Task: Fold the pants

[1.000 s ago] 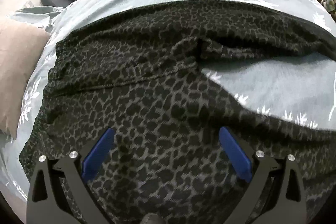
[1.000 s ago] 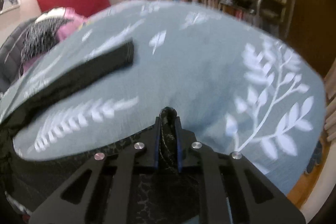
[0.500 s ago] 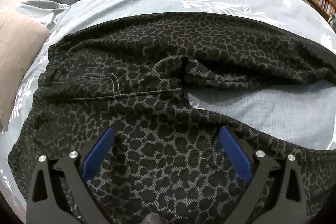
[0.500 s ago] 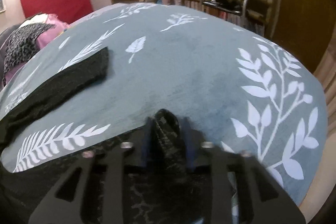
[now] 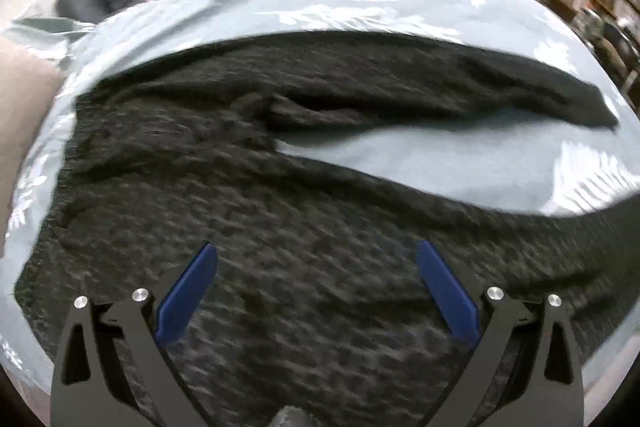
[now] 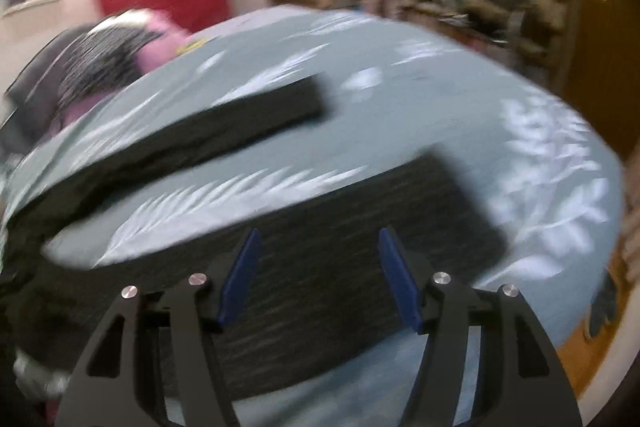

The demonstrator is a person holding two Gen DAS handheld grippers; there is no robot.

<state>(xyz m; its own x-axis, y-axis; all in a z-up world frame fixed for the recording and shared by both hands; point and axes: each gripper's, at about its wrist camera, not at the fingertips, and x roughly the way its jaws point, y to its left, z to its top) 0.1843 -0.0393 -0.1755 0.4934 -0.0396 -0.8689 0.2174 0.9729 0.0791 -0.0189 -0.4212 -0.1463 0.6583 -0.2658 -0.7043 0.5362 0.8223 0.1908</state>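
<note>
Fabric gone from its blue pads, the right gripper (image 6: 316, 275) has just been opening and now gapes empty above the dark spotted pants (image 5: 280, 227), spread V-shaped on the leaf-print sheet (image 5: 440, 155), the left gripper (image 5: 316, 291) likewise released at six o'clock.

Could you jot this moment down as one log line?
pants: spread flat on bedspread | right gripper: jaws just opening, fabric released | left gripper: open above pants
</note>
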